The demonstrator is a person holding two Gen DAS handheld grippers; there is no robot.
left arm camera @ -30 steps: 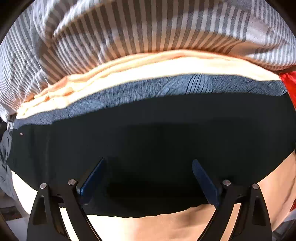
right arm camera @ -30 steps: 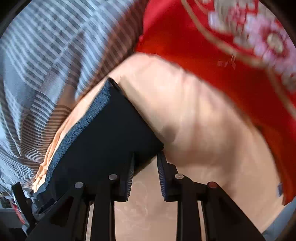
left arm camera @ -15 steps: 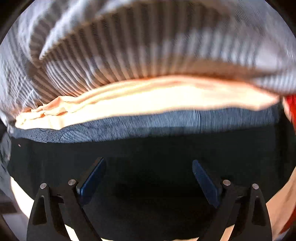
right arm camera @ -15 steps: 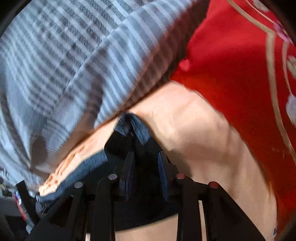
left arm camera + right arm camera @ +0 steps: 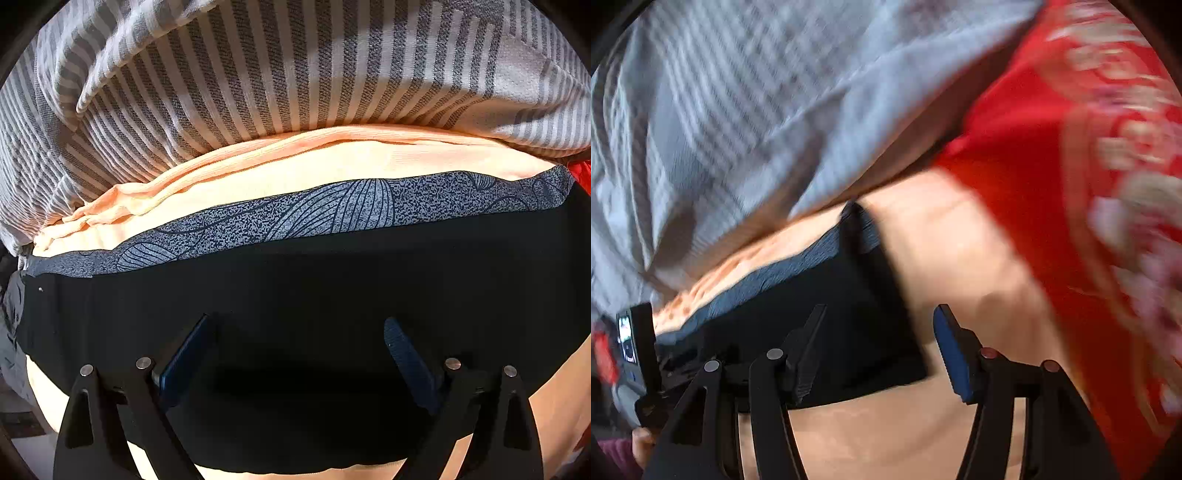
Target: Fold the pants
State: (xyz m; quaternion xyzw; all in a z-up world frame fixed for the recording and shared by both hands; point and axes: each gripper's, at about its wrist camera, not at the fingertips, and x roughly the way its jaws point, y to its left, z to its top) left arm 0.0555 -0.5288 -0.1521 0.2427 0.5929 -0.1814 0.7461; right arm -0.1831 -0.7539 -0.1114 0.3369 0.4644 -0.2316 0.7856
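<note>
Below striped knit cloth (image 5: 258, 74), smooth black folded pants (image 5: 295, 295) lie flat.

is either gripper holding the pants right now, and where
No. Both the left gripper and the right gripper are open over the folded black pants, gripping nothing.

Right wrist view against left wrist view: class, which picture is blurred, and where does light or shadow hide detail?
Right wrist view: motion blur smears the striped fabric and red cloth. Left wrist view: sharp, stripes bent by fisheye; the black pants are too dark for folds; the peach cloth is washed out.
</note>
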